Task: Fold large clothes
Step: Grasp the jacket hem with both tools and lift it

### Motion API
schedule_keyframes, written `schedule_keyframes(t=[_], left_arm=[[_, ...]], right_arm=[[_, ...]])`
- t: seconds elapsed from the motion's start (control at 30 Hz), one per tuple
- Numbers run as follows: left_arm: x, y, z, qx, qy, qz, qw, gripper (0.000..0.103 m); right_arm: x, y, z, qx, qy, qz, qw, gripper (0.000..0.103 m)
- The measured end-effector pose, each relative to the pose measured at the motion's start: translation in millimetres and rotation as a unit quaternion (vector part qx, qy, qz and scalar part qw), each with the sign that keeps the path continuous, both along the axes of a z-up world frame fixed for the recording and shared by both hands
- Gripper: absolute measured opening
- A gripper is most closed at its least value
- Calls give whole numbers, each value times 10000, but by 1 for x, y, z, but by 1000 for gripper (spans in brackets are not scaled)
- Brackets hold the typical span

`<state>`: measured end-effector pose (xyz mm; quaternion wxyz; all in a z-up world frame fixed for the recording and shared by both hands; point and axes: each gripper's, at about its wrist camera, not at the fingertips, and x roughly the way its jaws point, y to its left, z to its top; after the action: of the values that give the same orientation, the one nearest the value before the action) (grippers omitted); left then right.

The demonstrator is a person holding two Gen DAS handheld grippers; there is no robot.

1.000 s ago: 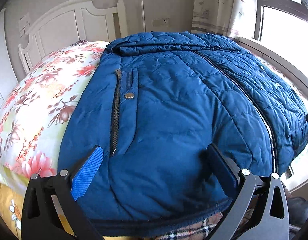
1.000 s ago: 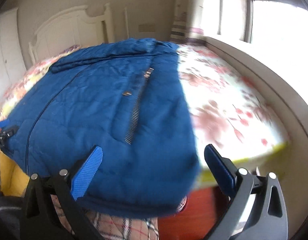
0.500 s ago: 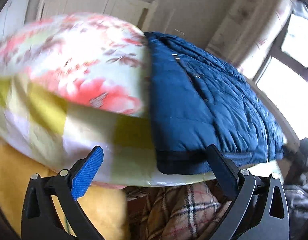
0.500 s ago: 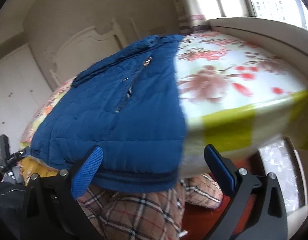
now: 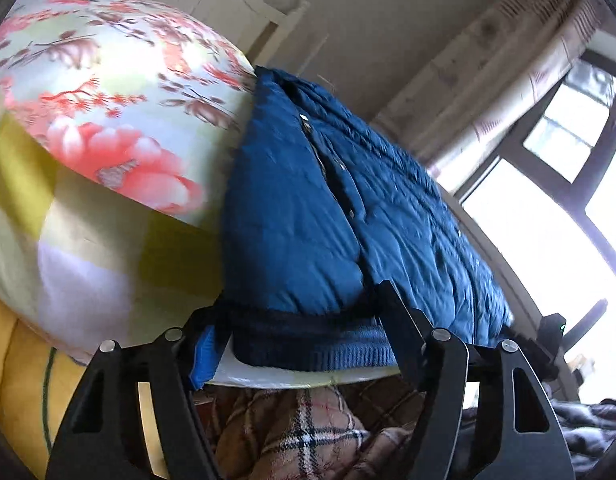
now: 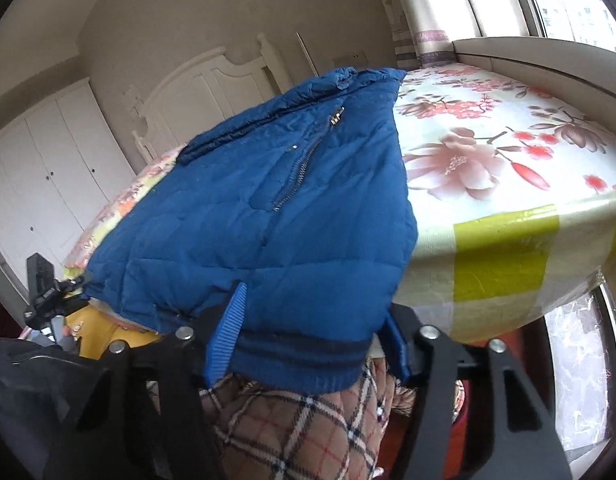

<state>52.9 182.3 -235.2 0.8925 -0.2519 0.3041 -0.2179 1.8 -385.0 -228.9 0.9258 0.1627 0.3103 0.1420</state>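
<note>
A blue padded jacket point(image 5: 304, 216) lies zipped on the floral bed, its ribbed hem hanging over the near edge. My left gripper point(image 5: 296, 332) is at the hem's left corner, jaws narrowed around the dark ribbed band point(image 5: 308, 344). In the right wrist view the same jacket point(image 6: 268, 216) spreads away from me, and my right gripper point(image 6: 308, 344) has its jaws narrowed around the hem's right corner point(image 6: 300, 364). The blue pads point(image 6: 228, 328) press the fabric. The left gripper point(image 6: 48, 296) shows at the far left there.
The floral bedsheet point(image 6: 488, 152) with yellow checked border point(image 6: 504, 264) covers the bed. A white headboard point(image 6: 212, 80) and wardrobe point(image 6: 40, 176) stand behind. A window point(image 5: 548, 200) and curtain are on the right. Plaid fabric point(image 6: 300, 432) hangs below the bed edge.
Both grippers dropped from above the jacket to the bed's near edge and narrowed from wide open onto the hem corners.
</note>
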Motion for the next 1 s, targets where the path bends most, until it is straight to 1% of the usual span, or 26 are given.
schedule_keyframes(t=[0.07, 0.1, 0.13, 0.17, 0.2, 0.23, 0.27, 0.3, 0.33, 0.37, 0.43, 0.47, 0.53, 0.57, 0.6, 0.63, 0.67, 0.73, 0.77, 0.83, 0.9, 1.0], left_arm=[[1, 5, 5, -36, -3, 80, 10000, 66], [1, 2, 9, 55, -35, 61, 10000, 66], [1, -3, 12, 201, -47, 33, 9998, 63], [0, -9, 15, 420, -47, 70, 9991, 62], [-2, -11, 18, 587, -39, 108, 9982, 52], [-7, -15, 23, 766, -33, 123, 9970, 46], [-10, -14, 27, 826, -49, 127, 9965, 42], [-15, -14, 34, 898, -83, 131, 9958, 35], [-19, -13, 40, 933, -130, 122, 9955, 30], [-25, -14, 50, 958, -248, 96, 9950, 29], [-29, -17, 70, 1003, -514, 49, 9936, 29], [-25, -18, 74, 1013, -555, 14, 9933, 29], [-18, -20, 78, 1052, -599, -20, 9926, 29], [-10, -24, 76, 1102, -532, -39, 9925, 29], [-4, -25, 72, 1145, -427, -28, 9925, 31], [2, -26, 65, 1206, -269, 53, 9923, 41], [5, -24, 58, 1255, -141, 120, 9919, 47], [8, -19, 45, 1265, 70, 188, 9918, 75], [8, -18, 42, 1268, 62, 225, 9917, 77], [8, -19, 42, 1317, -36, 210, 9911, 77], [7, -23, 48, 1335, -216, 135, 9907, 77], [14, -31, 55, 1417, -382, 170, 9890, 77]], right_arm=[[5, -3, -7, 284, 11, -15, 9996, 76], [8, -4, -9, 361, 21, -8, 9993, 76], [9, -3, -11, 393, 17, 8, 9992, 75], [7, -1, -11, 344, -41, 48, 9994, 63], [2, 1, -9, 268, -101, 44, 9996, 59], [-3, 4, -5, 164, -147, 52, 9997, 49], [-9, 7, 0, 30, -140, 42, 9999, 42], [-13, 11, 5, -75, -156, 47, 9998, 38], [-22, 15, 16, -172, -253, 81, 9995, 27], [-27, 17, 24, -200, -341, 90, 9992, 22], [-36, 24, 50, -311, -636, 139, 9974, 19], [-34, 28, 58, -385, -686, 184, 9967, 19], [-24, 33, 65, -451, -713, 241, 9961, 19], [-19, 34, 64, -431, -688, 232, 9964, 20], [-12, 31, 60, -314, -604, 195, 9975, 23], [-7, 27, 54, -194, -532, 91, 9984, 32], [-3, 23, 47, -97, -419, -33, 9991, 41], [3, 18, 34, -61, -178, -189, 9996, 44], [0, 14, 30, 54, -263, -189, 9995, 44], [-1, 11, 27, 205, -295, -184, 9992, 44], [2, 15, 29, 50, -317, -161, 9994, 45], [12, 21, 31, 52, -291, -97, 9995, 45]])
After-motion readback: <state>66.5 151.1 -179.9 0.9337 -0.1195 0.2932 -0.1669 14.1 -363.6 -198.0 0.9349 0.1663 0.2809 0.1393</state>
